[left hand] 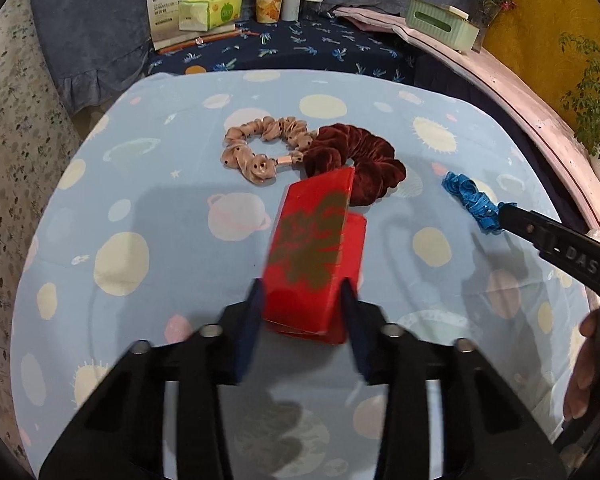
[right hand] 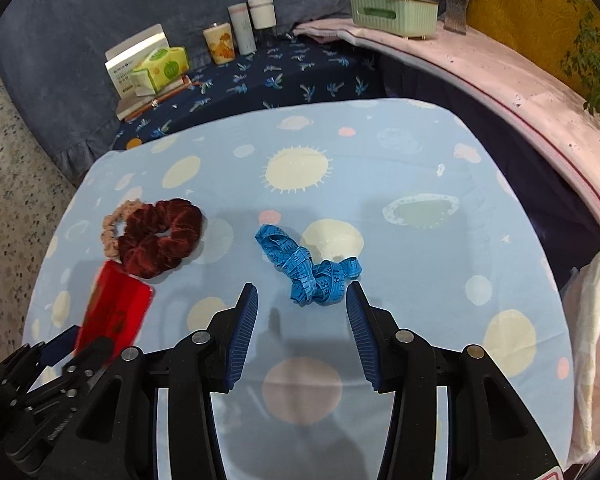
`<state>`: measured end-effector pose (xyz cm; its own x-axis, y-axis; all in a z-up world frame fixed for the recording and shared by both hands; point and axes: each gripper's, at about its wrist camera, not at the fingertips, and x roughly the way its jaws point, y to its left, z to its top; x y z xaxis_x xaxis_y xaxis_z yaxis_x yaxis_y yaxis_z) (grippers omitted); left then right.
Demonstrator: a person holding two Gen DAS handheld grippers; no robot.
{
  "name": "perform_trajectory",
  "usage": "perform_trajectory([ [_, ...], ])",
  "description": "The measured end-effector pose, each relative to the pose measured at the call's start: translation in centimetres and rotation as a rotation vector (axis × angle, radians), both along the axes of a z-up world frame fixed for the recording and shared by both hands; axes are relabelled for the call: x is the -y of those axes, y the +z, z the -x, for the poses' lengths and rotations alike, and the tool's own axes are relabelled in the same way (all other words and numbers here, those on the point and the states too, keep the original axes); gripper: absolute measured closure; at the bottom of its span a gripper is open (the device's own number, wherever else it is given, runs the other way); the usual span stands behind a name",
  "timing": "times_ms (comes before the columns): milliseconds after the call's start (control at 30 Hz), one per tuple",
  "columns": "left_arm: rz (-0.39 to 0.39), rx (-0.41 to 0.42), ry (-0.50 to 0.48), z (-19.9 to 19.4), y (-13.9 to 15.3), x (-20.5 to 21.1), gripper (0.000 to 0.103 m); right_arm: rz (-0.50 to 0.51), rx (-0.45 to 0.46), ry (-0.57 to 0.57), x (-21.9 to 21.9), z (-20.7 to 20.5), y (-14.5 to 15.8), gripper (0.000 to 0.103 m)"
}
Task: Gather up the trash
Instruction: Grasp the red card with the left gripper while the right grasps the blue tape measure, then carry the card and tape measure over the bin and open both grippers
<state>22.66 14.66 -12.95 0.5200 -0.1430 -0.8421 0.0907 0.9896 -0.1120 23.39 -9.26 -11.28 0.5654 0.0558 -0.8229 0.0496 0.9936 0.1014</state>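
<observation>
Just beside the scrunchies (left hand: 340,152), the left gripper (left hand: 302,294) clamps the red box (left hand: 312,248) as trash, while the right gripper (right hand: 302,296) gapes toward the tape (right hand: 312,266).

- Red box (left hand: 312,256): glossy, smooth, film-wrapped look.
- Dark red scrunchie (left hand: 356,160): plush velvet cloth.
- Beige scrunchie (left hand: 256,148): shiny satin cloth.
- Blue tape measure (right hand: 312,268): smooth, flexible.
- Desk cover (right hand: 420,264): matt printed cloth.
- Jaws: ribbed blue pads (right hand: 242,336), matt black plastic.

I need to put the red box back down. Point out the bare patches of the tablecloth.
Bare cloth lies left of the pink scrunchie and red box, and beyond the blue tape measure toward the far right corner. It is crowded around the dark red scrunchie, which touches the pink one.
</observation>
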Motion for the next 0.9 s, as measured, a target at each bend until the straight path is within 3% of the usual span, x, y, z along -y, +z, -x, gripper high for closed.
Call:
perform_trajectory([
  [67, 0.024, -0.007, -0.003, -0.2, -0.1, -0.3, 0.093, 0.009, -0.015, 0.0, -0.1, -0.8, -0.8, 0.058],
  [200, 0.043, -0.004, -0.019, -0.2, 0.1, -0.4, 0.099, 0.026, -0.036, 0.002, -0.2, -2.2, -2.2, 0.058],
  [300, 0.049, 0.001, -0.023, -0.3, 0.3, -0.3, 0.1, 0.032, -0.042, 0.001, -0.2, -2.7, -3.0, 0.062],
  [367, 0.051, 0.001, -0.022, -0.3, 0.6, -0.2, 0.101, 0.052, -0.039, 0.003, -0.2, -2.8, -3.1, 0.073],
  [500, 0.051, 0.007, -0.019, -0.1, 1.3, 0.6, 0.102, 0.038, -0.04, 0.012, -0.1, -2.6, -2.8, 0.079],
  [700, 0.061, 0.032, -0.043, 0.5, 3.3, 2.7, 0.102, 0.037, 0.002, 0.016, 0.5, -0.5, -0.7, 0.081],
  [900, 0.074, 0.093, -0.082, 1.5, 6.9, 5.6, 0.102, 0.019, 0.08, -0.011, 2.6, 2.1, 4.3, 0.082],
])
